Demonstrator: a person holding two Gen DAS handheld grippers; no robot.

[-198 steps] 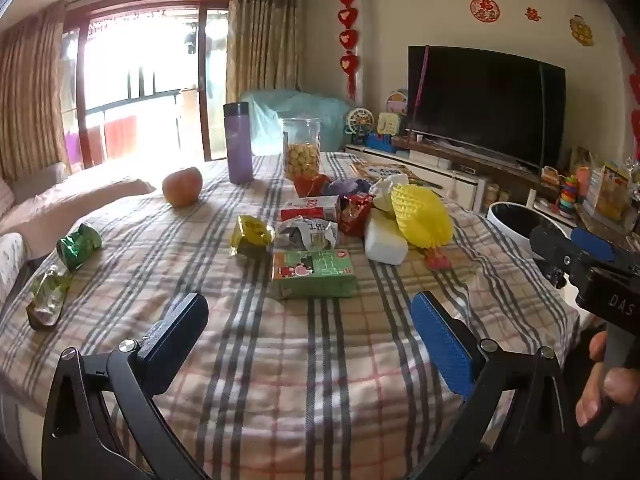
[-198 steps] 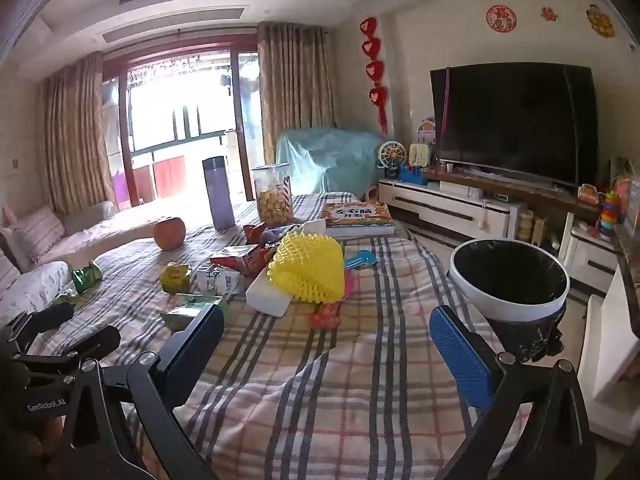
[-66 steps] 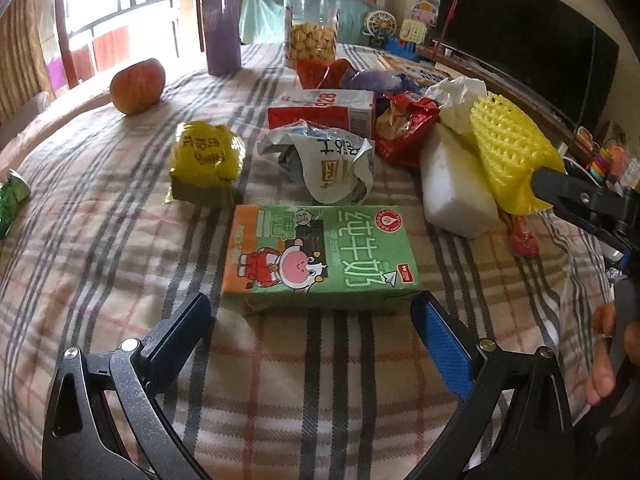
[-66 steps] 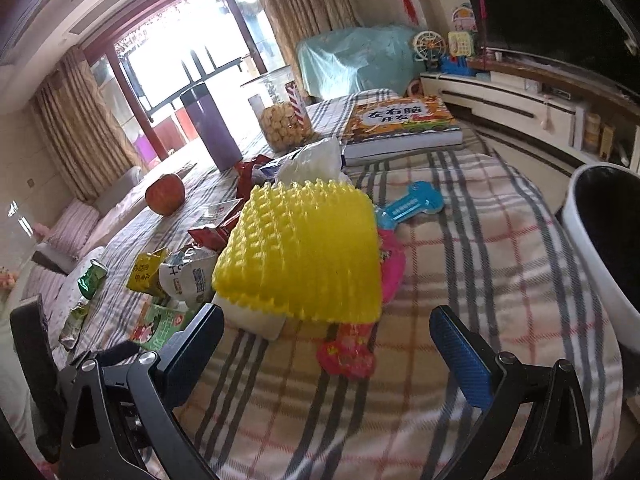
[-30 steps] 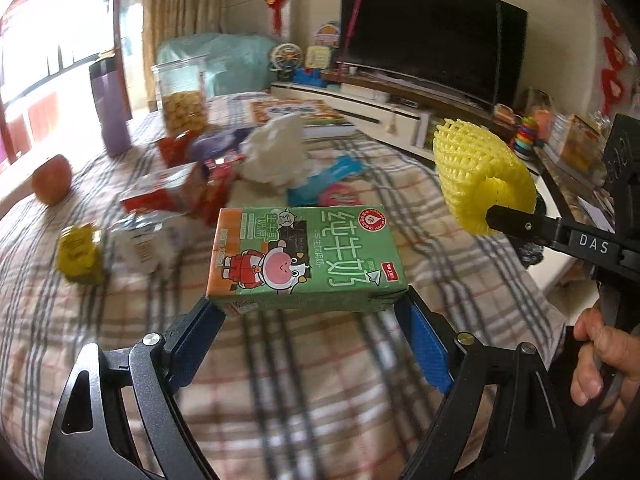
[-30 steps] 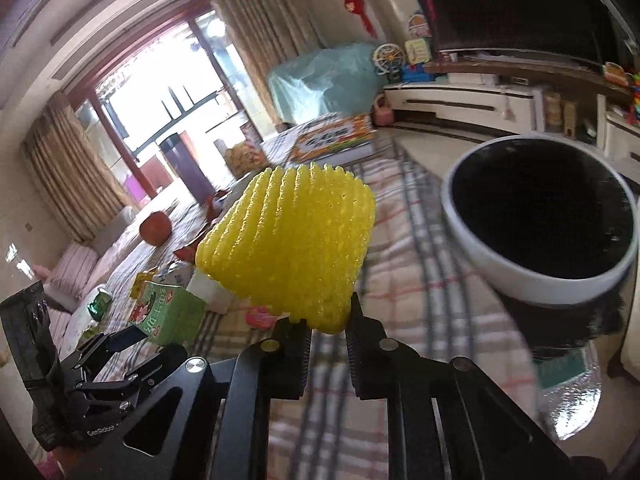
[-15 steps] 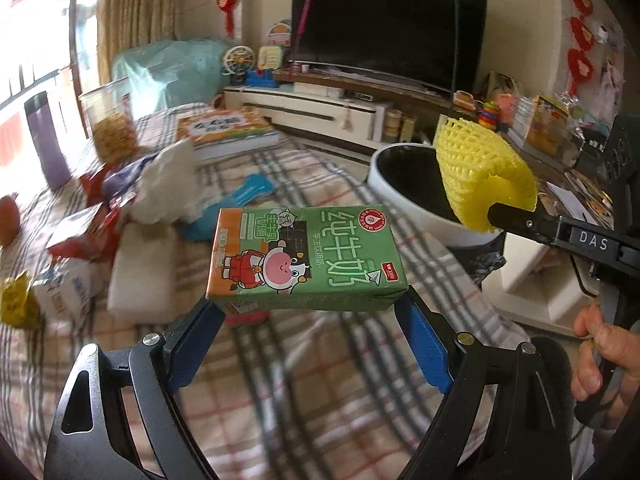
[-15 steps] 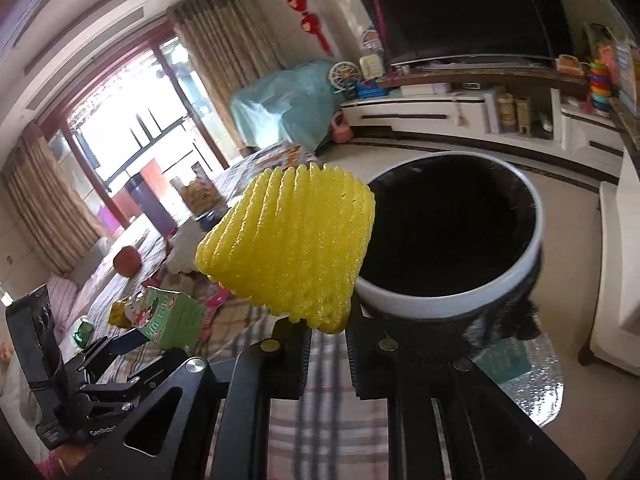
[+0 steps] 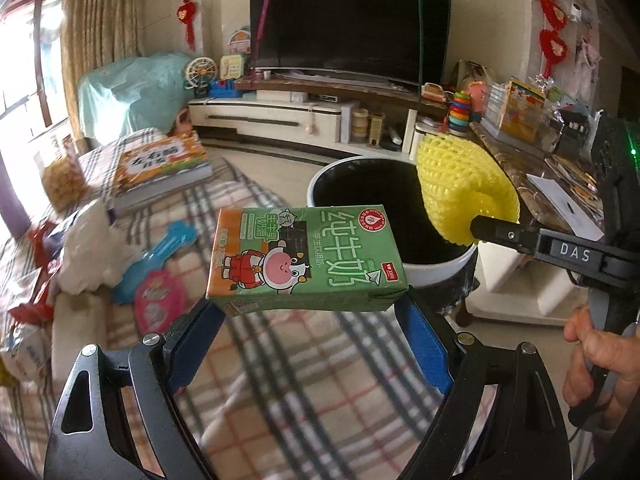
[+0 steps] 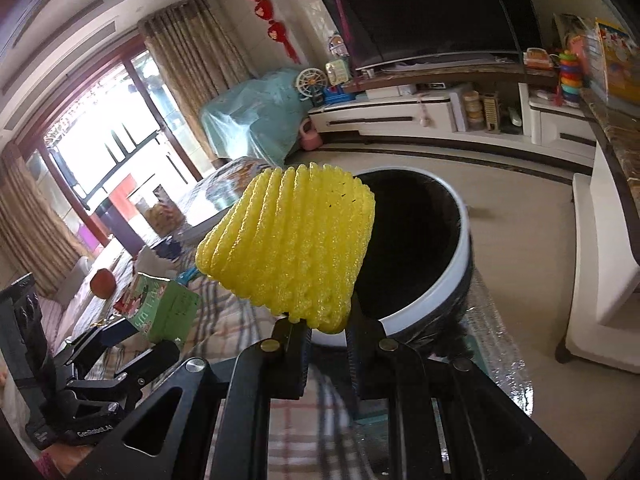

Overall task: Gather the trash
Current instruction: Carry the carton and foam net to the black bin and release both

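Left wrist view, foreground: the left gripper (image 9: 306, 316) is clamped on a green milk carton (image 9: 306, 258), held level at frame centre between blue pads (image 9: 422, 346). The carton is green with an orange end panel; its top face carries large white Chinese characters, a cartoon cow in red overalls and a small round red seal. At right, the right gripper (image 9: 478, 226) bears the white letters "DAS" on its black arm, and a hand (image 9: 592, 354) grips its handle at the lower right edge.

Right wrist view, foreground: the right gripper's narrow black fingers are pinched together on the lower edge of a yellow foam fruit net (image 10: 290, 250), a ribbed, mesh-textured sleeve standing upright at frame centre. The left gripper's body at lower left reads "GenRobot.AI".

Middle distance: a checked tablecloth (image 9: 304, 380) in beige, grey and red covers the table; on it lie a pink wrapper (image 9: 158, 300), a blue plastic piece (image 9: 160, 254), crumpled white tissue (image 9: 90, 252) and a book (image 9: 160, 172) with an orange Chinese title. Beyond the table edge stands a white-rimmed trash bin (image 9: 440, 274) with a black liner; the net is over its right rim.

Background: a dark television (image 9: 350, 26) on a low cabinet, red hanging ornaments (image 9: 185, 12), beige curtains (image 10: 192, 64).
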